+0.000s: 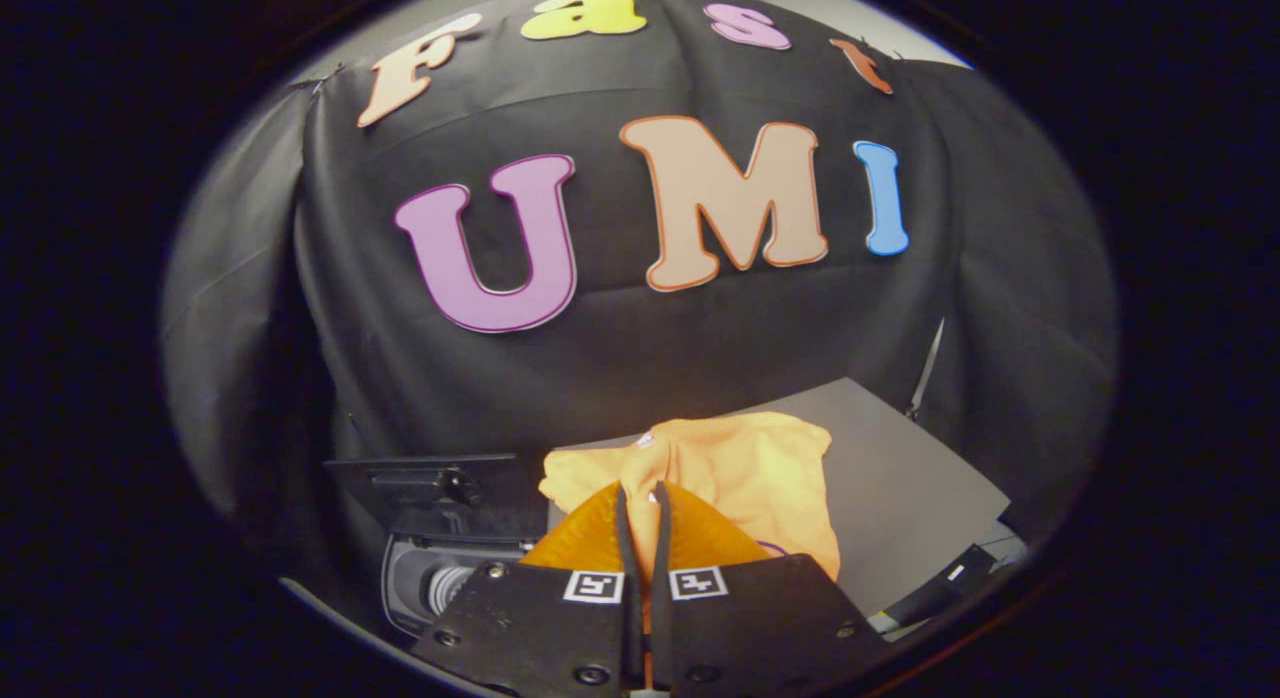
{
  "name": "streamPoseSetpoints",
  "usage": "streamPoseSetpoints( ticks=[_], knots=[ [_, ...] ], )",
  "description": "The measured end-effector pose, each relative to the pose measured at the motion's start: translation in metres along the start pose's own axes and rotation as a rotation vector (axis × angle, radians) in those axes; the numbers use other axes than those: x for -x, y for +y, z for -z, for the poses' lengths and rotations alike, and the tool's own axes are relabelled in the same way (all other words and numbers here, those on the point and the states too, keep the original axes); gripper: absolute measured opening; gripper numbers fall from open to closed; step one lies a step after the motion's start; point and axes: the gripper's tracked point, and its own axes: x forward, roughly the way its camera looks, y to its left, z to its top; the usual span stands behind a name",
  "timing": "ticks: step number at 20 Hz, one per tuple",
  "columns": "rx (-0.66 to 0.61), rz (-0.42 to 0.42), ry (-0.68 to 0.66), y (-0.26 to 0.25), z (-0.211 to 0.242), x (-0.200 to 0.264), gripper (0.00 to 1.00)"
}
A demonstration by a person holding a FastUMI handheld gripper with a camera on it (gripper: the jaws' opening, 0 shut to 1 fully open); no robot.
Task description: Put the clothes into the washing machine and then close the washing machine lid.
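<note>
Orange shirt (740, 478) lies crumpled on the grey bench (900, 498), just ahead of the gripper (640, 503) and spreading beyond its tips. Gripper fingers nearly together, only a thin slit between them; can't tell whether any cloth is pinched in it. Washing machine (440, 568) sits ahead-left of the gripper, lid (430, 488) standing open, drum opening visible below it. Black cloth wall (650, 358) behind everything.

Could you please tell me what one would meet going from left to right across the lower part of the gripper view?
Washing machine with its raised lid → gripper, fingers nearly together over the orange garment → bare grey tabletop → a dark flat object at the table's edge.
</note>
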Motion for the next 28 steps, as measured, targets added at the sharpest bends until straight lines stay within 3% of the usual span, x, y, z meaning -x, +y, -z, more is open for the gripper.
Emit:
streamPoseSetpoints(
  ticks=[7, 13, 28],
  knots=[
    [0.002, -0.188, 0.04, 0.123, 0.015, -0.013, 0.03],
    [0.029, -0.285, 0.097, 0.199, 0.058, -0.031, 0.03],
    [0.089, -0.387, 0.207, 0.303, 0.153, -0.074, 0.03]
  ],
)
